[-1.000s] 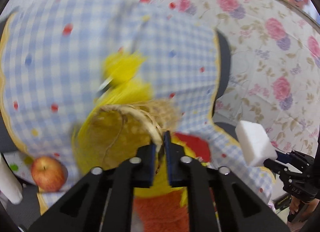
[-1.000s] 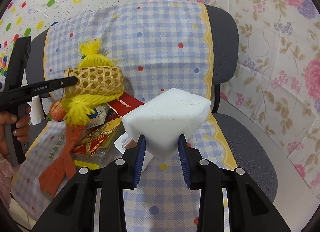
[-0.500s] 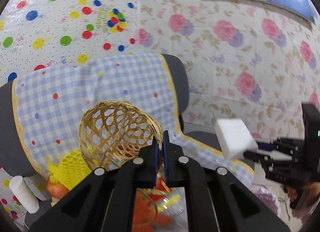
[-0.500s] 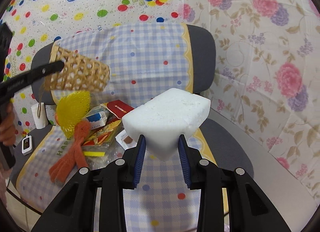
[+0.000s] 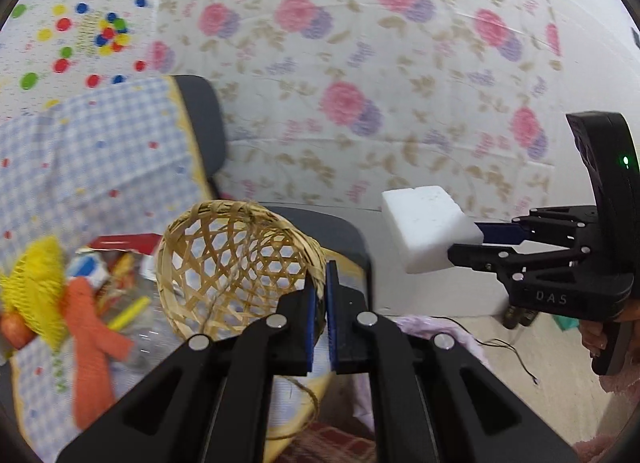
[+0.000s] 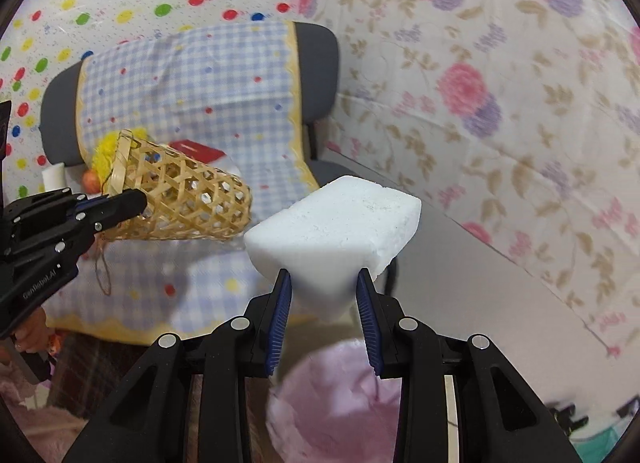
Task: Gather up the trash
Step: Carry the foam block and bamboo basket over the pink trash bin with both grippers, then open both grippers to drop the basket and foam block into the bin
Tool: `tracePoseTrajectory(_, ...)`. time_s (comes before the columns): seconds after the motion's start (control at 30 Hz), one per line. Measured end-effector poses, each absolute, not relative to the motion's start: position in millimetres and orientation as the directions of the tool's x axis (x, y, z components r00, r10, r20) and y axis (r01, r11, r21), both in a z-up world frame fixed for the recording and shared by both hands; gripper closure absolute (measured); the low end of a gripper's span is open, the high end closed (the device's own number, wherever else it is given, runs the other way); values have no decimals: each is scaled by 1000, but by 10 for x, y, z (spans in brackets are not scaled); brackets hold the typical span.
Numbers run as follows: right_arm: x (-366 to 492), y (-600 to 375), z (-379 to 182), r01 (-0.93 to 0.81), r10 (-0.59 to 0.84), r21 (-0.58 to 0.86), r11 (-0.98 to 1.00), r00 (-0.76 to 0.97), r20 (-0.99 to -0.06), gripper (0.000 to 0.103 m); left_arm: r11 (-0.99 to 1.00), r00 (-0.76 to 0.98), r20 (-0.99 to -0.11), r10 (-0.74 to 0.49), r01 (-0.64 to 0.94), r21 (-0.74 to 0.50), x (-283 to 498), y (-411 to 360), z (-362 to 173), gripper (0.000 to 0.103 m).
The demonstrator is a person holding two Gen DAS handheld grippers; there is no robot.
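Observation:
My left gripper [image 5: 319, 295] is shut on the rim of a small woven bamboo basket [image 5: 236, 259] and holds it in the air beyond the chair's front edge; the basket also shows in the right wrist view [image 6: 180, 199]. My right gripper [image 6: 324, 303] is shut on a white foam block [image 6: 336, 219], held above a bin lined with a pink bag [image 6: 340, 395]. The block shows in the left wrist view [image 5: 428, 231], to the right of the basket.
A grey chair draped with a blue checked cloth [image 6: 192, 75] holds a yellow net [image 5: 36, 283], an orange knitted piece [image 5: 92, 335], an apple [image 5: 14, 329] and snack wrappers [image 5: 116, 271]. Floral sheets cover the wall [image 5: 400, 103]. A thin wire [image 5: 500, 347] lies on the floor.
Both grippers have swung right, away from the chair. The basket was lifted off the yellow net and carried out past the seat. The foam block now hangs over the pink-lined bin.

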State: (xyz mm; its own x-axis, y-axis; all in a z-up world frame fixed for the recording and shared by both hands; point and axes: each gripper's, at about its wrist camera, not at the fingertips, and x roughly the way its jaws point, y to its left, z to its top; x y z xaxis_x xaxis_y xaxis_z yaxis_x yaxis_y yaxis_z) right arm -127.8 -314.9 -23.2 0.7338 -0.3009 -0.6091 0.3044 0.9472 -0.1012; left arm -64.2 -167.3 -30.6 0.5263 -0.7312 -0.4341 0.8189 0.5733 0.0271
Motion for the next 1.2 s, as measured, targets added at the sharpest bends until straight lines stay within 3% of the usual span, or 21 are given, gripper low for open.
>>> tracePoseTrajectory(0.3,-1809,-3423,-621,413,-360,-98,905,625,-693,68,428,359,-515,-779,903,-18,-996,-2171,-757,100)
tracePoseTrajectory(0.7,-1747,-3794,-1018,436,-330,-64,898,570,-753,62,398,297,-596,-746,916,-42,-743,-2655,-1023,99)
tracePoseTrajectory(0.87,-1660,-3933,-1150,446,-315,-41,894,561,-766,51,406,281,-639,-717,912,-55,-603,-2787,-1131,87)
tracePoseTrajectory(0.93,-1650,-3957,-1152,452,-312,-32,891,560,-768,51,415,288,-636,-716,908,-55,-581,-2766,-1132,70)
tracePoseTrajectory(1.0,-1644,-3967,-1134,454,-308,-24,891,564,-766,51,429,299,-628,-718,901,-61,-537,-2712,-1101,62)
tracePoseTrajectory(1.2,-1645,-3951,-931,467,-322,-12,884,589,-741,51,477,334,-624,-707,876,-71,-406,-2582,-1006,61)
